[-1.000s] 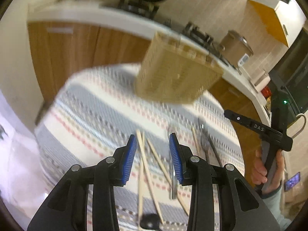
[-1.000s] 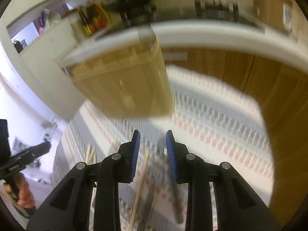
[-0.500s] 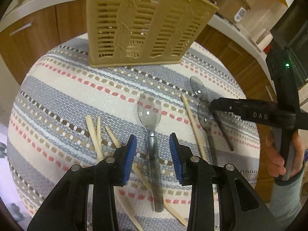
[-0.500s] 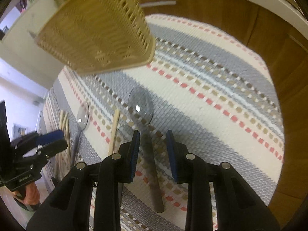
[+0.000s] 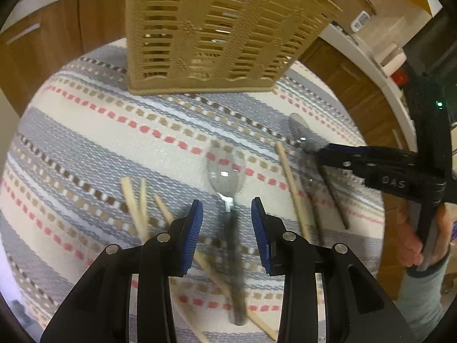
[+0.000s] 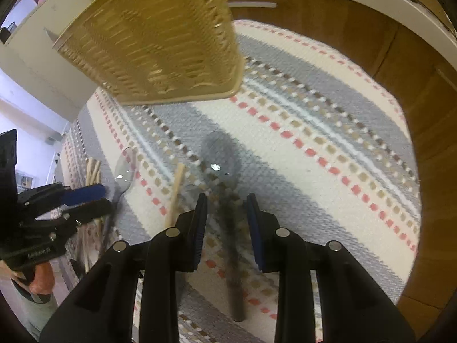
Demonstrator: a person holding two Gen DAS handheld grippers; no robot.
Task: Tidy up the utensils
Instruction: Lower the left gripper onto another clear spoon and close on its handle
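A tan slotted utensil basket (image 5: 211, 31) stands at the far side of a round table with a striped cloth (image 5: 85, 131). My left gripper (image 5: 227, 213) is open, low over a clear spoon with a dark handle (image 5: 228, 183), its jaws on either side of the neck. Several wooden chopsticks (image 5: 137, 205) lie to its left and right. My right gripper (image 6: 227, 203) is open over another clear spoon (image 6: 221, 154), straddling its handle. A third spoon (image 6: 124, 171) lies left, near the left gripper. The basket also shows in the right wrist view (image 6: 160, 40).
Wooden cabinets (image 6: 342, 28) and a white counter (image 5: 368, 60) ring the table. A rice cooker (image 5: 348, 0) stands on the counter. A single chopstick (image 6: 175, 191) lies just left of my right gripper. The table edge (image 6: 411, 228) drops off at right.
Both grippers have tilted down from facing the basket and kitchen and descended toward the cloth. Each now sits open over its own spoon, closer than half a second ago.
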